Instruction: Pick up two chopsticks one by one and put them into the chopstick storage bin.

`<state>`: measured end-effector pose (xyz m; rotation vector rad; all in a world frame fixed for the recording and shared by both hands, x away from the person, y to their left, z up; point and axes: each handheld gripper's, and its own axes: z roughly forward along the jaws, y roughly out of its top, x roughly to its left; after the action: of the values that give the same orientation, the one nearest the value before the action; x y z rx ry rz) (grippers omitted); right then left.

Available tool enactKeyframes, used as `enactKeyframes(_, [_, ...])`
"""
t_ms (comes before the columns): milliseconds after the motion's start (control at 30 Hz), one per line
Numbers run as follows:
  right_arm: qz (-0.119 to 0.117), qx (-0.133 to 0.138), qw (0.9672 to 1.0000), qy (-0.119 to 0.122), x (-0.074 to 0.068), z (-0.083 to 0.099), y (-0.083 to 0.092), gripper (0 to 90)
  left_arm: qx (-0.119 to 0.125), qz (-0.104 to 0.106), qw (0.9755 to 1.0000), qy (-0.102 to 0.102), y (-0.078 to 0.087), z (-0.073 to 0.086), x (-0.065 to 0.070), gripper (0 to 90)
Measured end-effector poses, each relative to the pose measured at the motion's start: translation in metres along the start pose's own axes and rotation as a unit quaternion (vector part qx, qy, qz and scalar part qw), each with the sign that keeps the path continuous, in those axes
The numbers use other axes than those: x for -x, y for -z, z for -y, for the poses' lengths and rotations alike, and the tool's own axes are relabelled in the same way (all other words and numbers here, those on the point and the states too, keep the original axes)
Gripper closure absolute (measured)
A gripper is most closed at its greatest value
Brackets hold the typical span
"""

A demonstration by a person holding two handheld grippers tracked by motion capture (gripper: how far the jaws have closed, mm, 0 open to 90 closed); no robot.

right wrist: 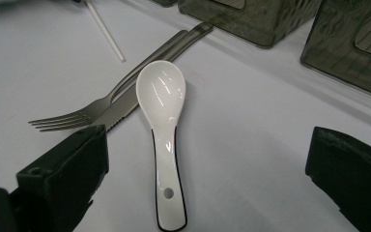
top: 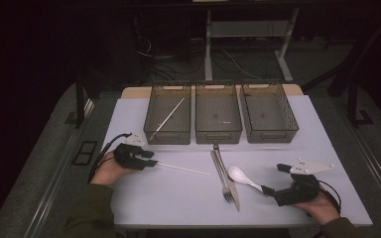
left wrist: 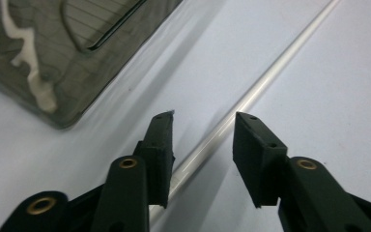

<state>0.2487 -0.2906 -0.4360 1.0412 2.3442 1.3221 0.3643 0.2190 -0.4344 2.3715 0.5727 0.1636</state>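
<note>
While the high view looks down on the pale counter [top: 178, 198], the left gripper [top: 151, 159] lies low at the near left, its tips at the left end of a thin white stick [top: 183, 169] that rests flat on the counter and runs off to the right. Three dark mesh bins stand in a row at the far side; the left bin [top: 170, 115] holds a second white stick [top: 167, 119] lying on a slant. A fork [top: 223, 173] and a knife [top: 230, 186] lie side by side near the middle, and a white spoon [top: 243, 177] sits just right of them, its handle pointing at the right gripper [top: 273, 192], which rests at the near right with a grey plate on top.

From the left gripper view, the two black jaws stand apart with the white stick [left wrist: 251, 96] running between them on the counter (neither pad presses on it). A corner of the left bin [left wrist: 72, 58] shows at the upper left.

From the right gripper view, the jaws stand wide apart, and the white spoon [right wrist: 164, 140] lies between them, bowl away, touching neither pad. Its bowl lies partly over the knife [right wrist: 125, 108], with the fork [right wrist: 77, 113] beside the blade, and the end of the stick [right wrist: 106, 34] beyond.
</note>
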Motion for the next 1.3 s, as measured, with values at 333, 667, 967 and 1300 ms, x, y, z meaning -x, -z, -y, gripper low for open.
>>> enactKeyframes(333, [0.000, 0.000, 1.0000, -0.001, 0.000, 0.000, 0.001, 1.4, -0.027, 0.012, 0.9993, -0.022, -0.001, 0.000, 0.008, 73.9])
enactKeyframes(667, [0.000, 0.000, 1.0000, -0.002, 0.000, 0.000, 0.001, 1.4, -0.041, 0.033, 0.9980, -0.034, 0.004, 0.005, 0.033, 77.1])
enactKeyframes(967, [0.000, 0.000, 1.0000, -0.001, 0.000, 0.000, 0.001, 1.4, -0.038, 0.039, 0.9978, -0.038, 0.009, 0.013, 0.050, 79.0])
enactKeyframes(1300, [0.001, -0.001, 1.0000, 0.000, 0.000, 0.000, 0.000, 1.4, -0.001, 0.061, 0.9969, -0.050, -0.001, -0.007, 0.063, 76.4])
